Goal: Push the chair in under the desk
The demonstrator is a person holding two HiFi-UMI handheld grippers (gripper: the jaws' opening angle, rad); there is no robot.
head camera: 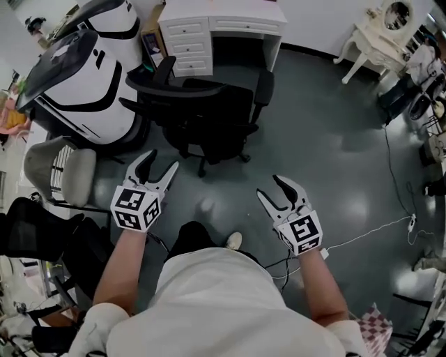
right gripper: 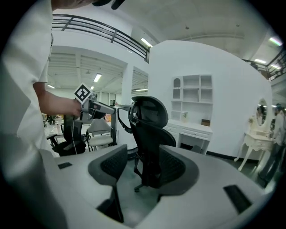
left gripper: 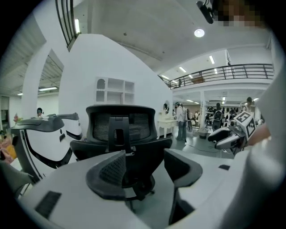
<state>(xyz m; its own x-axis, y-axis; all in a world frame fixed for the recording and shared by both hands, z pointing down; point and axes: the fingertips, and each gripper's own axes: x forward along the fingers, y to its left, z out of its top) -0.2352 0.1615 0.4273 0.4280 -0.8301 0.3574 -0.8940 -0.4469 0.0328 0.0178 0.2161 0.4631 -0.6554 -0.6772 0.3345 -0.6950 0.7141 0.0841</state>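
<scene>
- Now, the left tool [head camera: 162, 162] is held out in front of the person, its jaws spread apart and gripping nothing.
- The right tool [head camera: 270, 187] is held level with it and well apart from it, jaws also wide open with nothing between the pads.
- Both tools point toward the black office chair [head camera: 209, 115]. Each gripper view shows the chair through the gap of its jaws, standing clear of them and untouched.
- The chair stands on the dark grey floor [head camera: 327, 139] in front of the white desk [head camera: 223, 17]. It is pulled out, with its mesh back and headrest turned toward the person and its seat outside the kneehole.
- One armrest lies close to the desk's right side panel.
- The desk stands against the white wall at the far edge of the floor, with drawers on its left side.
- A large, rounded white-and-black machine [head camera: 90, 84] stands to the left of the chair, and a grey chair [head camera: 70, 174] is nearer the person.
- A shoe [head camera: 235, 240] shows on the floor between the two tools.
- A white cable [head camera: 376, 226] trails over the floor on the right.
- A white dressing table [head camera: 373, 31] stands at the far right corner.
</scene>
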